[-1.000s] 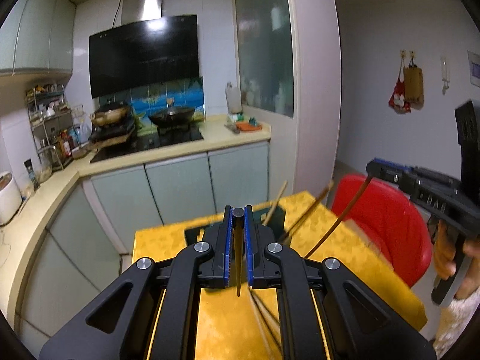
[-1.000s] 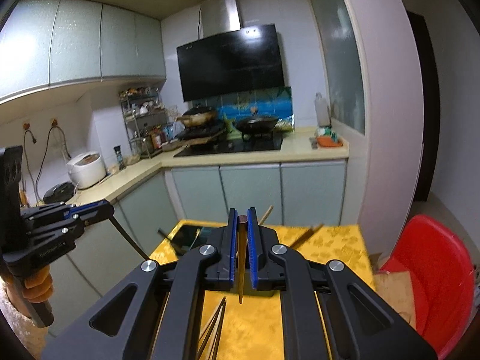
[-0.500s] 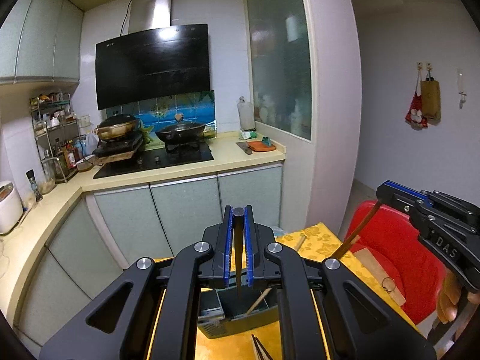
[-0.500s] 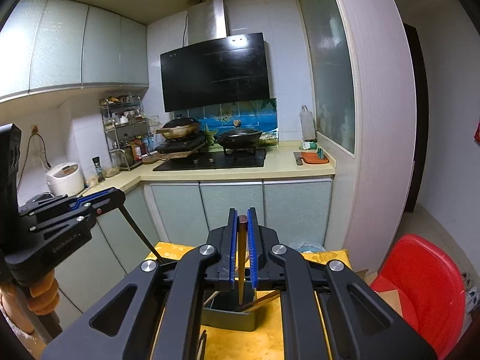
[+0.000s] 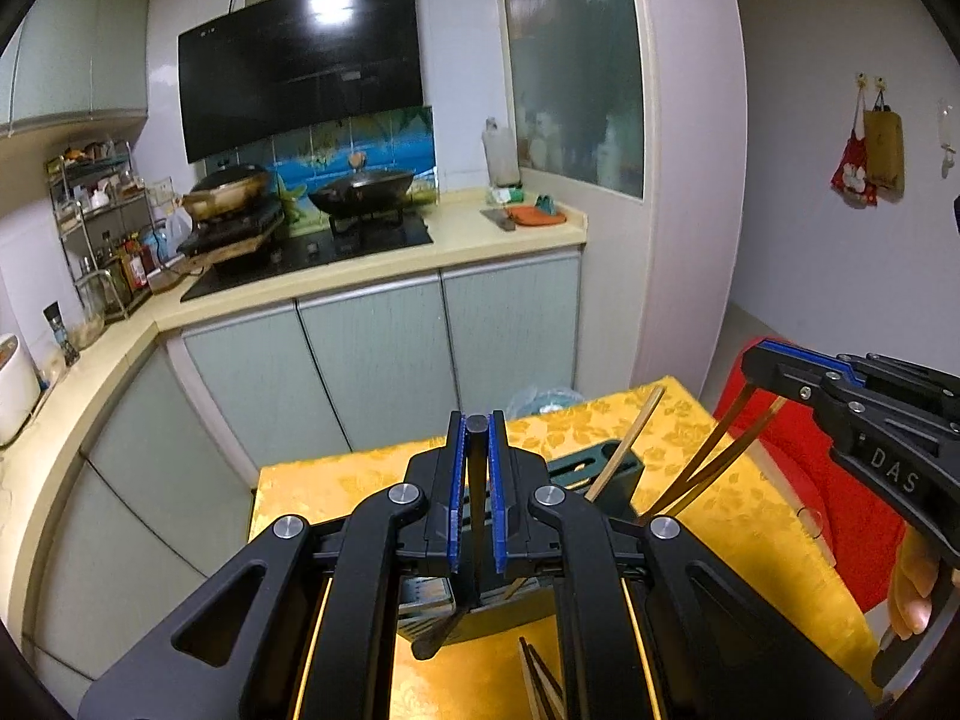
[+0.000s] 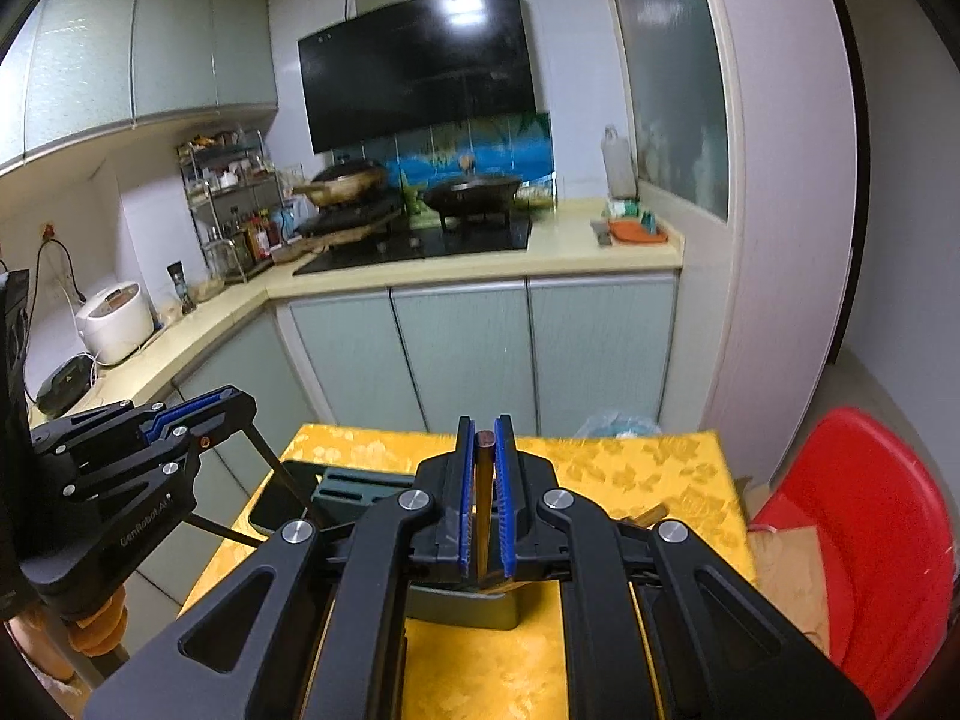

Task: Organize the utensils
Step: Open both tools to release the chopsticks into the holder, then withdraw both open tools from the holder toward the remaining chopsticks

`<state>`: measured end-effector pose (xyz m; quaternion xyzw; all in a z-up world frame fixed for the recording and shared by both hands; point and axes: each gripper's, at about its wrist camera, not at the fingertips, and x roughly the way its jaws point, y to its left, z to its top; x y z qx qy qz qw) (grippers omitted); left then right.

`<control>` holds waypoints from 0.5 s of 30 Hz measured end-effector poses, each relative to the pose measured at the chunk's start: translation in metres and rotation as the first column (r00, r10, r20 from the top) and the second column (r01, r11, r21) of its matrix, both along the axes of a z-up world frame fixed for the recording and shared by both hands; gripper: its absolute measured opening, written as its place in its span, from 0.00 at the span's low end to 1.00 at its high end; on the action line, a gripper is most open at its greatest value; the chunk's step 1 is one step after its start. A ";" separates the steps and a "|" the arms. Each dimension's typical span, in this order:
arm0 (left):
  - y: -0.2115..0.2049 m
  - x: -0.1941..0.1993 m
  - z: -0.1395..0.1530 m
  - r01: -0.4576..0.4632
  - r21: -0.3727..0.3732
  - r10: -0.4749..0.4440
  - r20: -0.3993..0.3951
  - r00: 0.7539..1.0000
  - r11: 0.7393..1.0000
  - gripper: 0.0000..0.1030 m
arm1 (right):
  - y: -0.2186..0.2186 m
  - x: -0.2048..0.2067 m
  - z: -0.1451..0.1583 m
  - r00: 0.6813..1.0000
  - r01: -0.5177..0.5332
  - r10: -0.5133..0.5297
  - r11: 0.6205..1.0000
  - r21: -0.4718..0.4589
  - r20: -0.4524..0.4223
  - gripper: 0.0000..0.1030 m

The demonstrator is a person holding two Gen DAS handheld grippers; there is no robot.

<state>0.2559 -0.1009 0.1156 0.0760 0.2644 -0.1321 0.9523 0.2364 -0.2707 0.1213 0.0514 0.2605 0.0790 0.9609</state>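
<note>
Left claw (image 5: 477, 495) pinching one dark chopstick (image 5: 477, 480); right claw (image 6: 483, 498) pinching brown chopsticks (image 6: 483, 480), count unclear.

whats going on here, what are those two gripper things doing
A person holds a gripper in each hand over a yellow-clothed table. The left gripper is shut on dark chopsticks, the right gripper on brown chopsticks. Both pairs angle down toward a dark utensil holder, where another chopstick already stands. More chopsticks lie on the table.
</note>
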 end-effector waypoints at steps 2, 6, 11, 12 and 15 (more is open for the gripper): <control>0.000 0.002 -0.005 -0.002 0.003 0.002 -0.012 1.000 1.000 0.08 | 0.001 0.004 -0.006 1.000 0.001 -0.001 1.000 0.000 -0.016 0.06; 0.001 0.003 -0.009 -0.009 0.005 0.009 -0.026 1.000 1.000 0.08 | 0.001 0.009 -0.014 1.000 0.001 -0.001 1.000 -0.001 -0.031 0.06; 0.008 0.006 -0.004 -0.015 -0.021 0.015 -0.034 0.999 1.000 0.11 | -0.004 0.011 -0.016 0.999 0.012 -0.011 0.999 0.030 -0.040 0.24; 0.009 0.006 -0.003 -0.018 -0.022 0.017 -0.034 0.999 1.000 0.13 | -0.006 0.013 -0.016 0.999 0.017 -0.015 0.999 0.041 -0.046 0.29; 0.016 0.003 0.001 -0.028 -0.039 0.027 -0.015 1.000 0.999 0.50 | -0.011 0.011 -0.014 0.999 0.034 -0.031 0.998 0.060 -0.038 0.36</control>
